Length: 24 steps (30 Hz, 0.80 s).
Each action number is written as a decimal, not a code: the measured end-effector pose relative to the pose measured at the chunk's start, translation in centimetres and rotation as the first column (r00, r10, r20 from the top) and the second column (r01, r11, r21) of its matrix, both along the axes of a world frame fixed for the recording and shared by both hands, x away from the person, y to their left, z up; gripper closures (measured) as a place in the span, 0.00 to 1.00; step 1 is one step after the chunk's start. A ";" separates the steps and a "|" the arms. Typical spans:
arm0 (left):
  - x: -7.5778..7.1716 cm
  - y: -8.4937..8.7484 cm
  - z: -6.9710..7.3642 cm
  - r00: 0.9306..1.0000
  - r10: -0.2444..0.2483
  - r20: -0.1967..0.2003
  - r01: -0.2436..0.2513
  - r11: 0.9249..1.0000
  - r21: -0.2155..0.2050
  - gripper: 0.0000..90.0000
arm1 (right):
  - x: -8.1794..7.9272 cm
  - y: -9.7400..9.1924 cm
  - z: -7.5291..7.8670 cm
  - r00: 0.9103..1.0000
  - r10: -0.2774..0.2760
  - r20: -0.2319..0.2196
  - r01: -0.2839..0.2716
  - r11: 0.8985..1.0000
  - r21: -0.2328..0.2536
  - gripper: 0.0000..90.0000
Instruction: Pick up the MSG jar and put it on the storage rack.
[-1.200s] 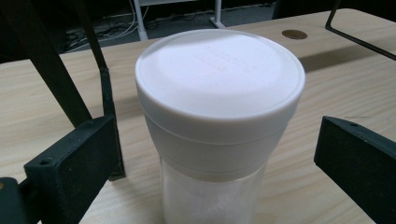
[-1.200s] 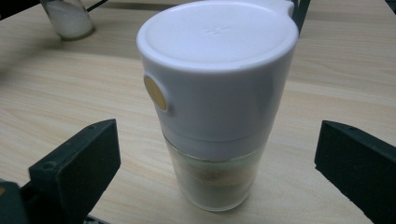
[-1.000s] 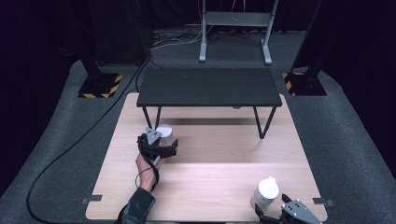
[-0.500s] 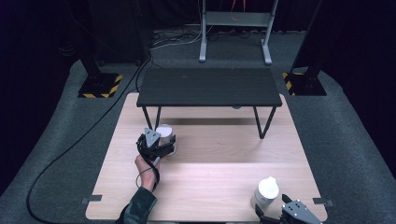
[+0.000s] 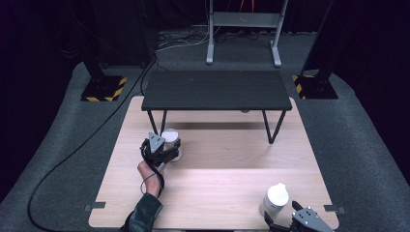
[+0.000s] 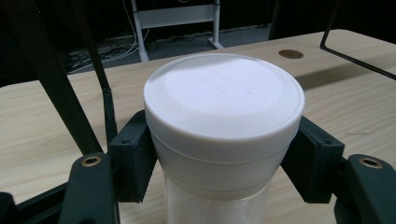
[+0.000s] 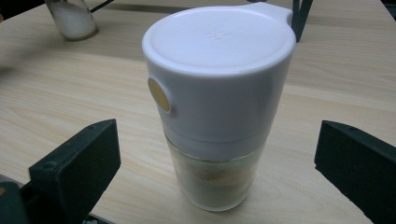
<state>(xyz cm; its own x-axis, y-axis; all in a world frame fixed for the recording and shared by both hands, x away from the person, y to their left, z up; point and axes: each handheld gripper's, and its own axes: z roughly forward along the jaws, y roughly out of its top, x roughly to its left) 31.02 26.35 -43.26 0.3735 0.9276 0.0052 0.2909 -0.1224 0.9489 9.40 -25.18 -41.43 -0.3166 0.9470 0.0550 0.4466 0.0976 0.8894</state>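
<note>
The left tool (image 5: 167, 151) has just been closing its jaws, and they now clamp a white-lidded jar (image 6: 223, 126) between them: in the left gripper view both black pads (image 6: 135, 156) press against the sides of the lid's lower rim, one on each side, with no gap showing. The grip sits high on the jar, at the cap rather than the clear body below, probably because the cap is the widest and firmest part and the tool comes at it level from the person's side. The jar stands upright on the wooden desk (image 5: 217, 193), directly ahead of the left tool and close in front of the small black table (image 5: 216, 90) that stands on the far half of the desk; it looks ready to be lifted, though it seems not yet raised. The right tool (image 7: 219, 186) sits at the near right corner of the desk with its jaws wide apart, touching nothing. A second jar, a shaker (image 7: 219, 102) with a white flip cap and a brownish powder in its clear base, stands upright between those open jaws, clear of both pads, so it appears to be lined up for a later grasp. From the right tool, the held jar lies far off to the upper left.
</note>
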 end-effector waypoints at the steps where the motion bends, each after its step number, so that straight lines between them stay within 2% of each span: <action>1: 0.0 0.0 0.0 1.000 0.001 0.000 -0.001 1.000 -0.003 0.38 | 0.0 0.0 0.0 1.000 0.001 -0.001 -0.001 1.000 -0.001 0.00; 24: 0.0 0.3 0.7 1.000 -0.017 -0.023 0.017 1.000 -0.011 0.38 | -0.3 -0.2 0.1 1.000 0.000 0.007 0.000 1.000 -0.004 0.00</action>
<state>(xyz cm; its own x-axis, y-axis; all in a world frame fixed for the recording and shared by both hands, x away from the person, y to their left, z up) 31.01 26.68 -42.53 0.3894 0.9210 -0.0133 0.3110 -0.1179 0.9431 9.14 -25.38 -41.29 -0.3167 0.9472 0.0494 0.4404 0.1008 0.8921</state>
